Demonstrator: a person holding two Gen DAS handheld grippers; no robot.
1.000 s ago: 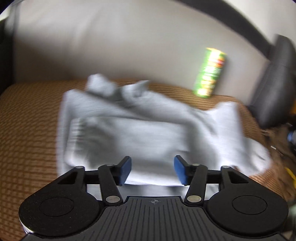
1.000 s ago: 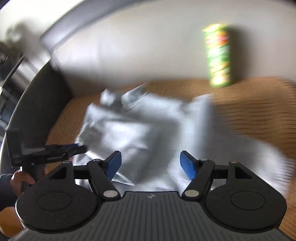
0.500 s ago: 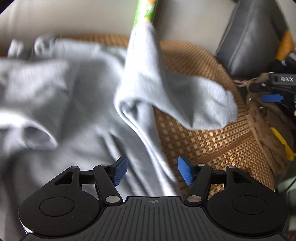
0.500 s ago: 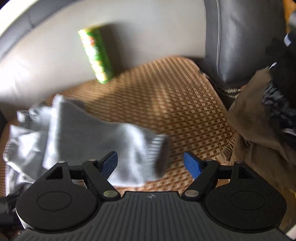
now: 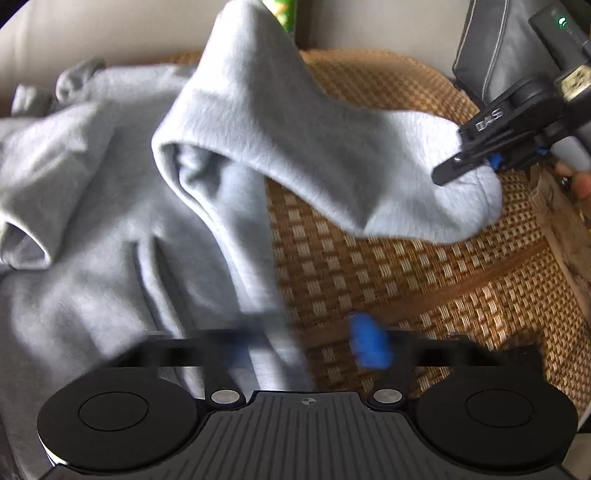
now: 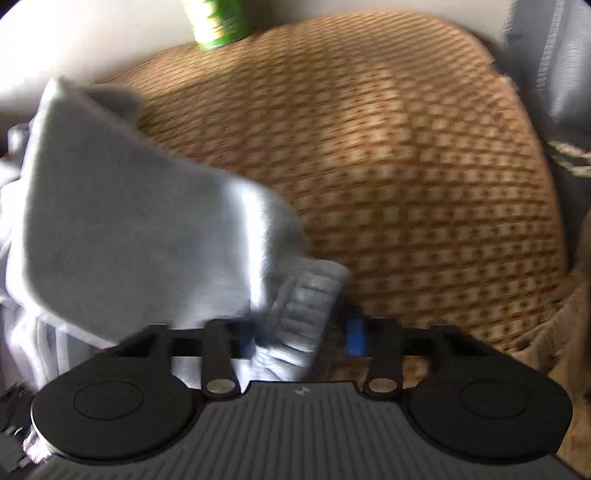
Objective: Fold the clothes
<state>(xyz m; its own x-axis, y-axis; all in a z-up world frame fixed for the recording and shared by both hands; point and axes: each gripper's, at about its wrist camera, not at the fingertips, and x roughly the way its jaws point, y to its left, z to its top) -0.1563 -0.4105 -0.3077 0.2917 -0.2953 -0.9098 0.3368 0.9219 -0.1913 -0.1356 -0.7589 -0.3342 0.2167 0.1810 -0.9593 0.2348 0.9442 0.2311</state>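
Observation:
A light grey sweatshirt (image 5: 110,221) lies rumpled on a woven mat (image 5: 424,277). Its sleeve (image 5: 314,129) stretches out to the right across the mat. My left gripper (image 5: 303,349) points down at the sweatshirt's side edge. Its jaws are closing, blurred, with the cloth's edge between them and a gap left at the blue right pad (image 5: 369,347). My right gripper (image 6: 303,336) is at the sleeve's ribbed cuff (image 6: 306,306). Its jaws are closing with the cuff between them, a thin gap showing at the right pad. The left wrist view shows the right gripper (image 5: 491,162) over the cuff end.
A green canister (image 6: 218,22) stands at the back against the pale sofa back. A grey cushion (image 5: 491,55) closes off the right end of the seat. Brown cloth (image 5: 565,221) lies past the mat's right edge. Fingers of a hand (image 5: 580,181) hold the right gripper.
Both grippers came down close to the sweatshirt. The right one swung to the sleeve cuff, the left to the side edge. Both pairs of jaws have narrowed.

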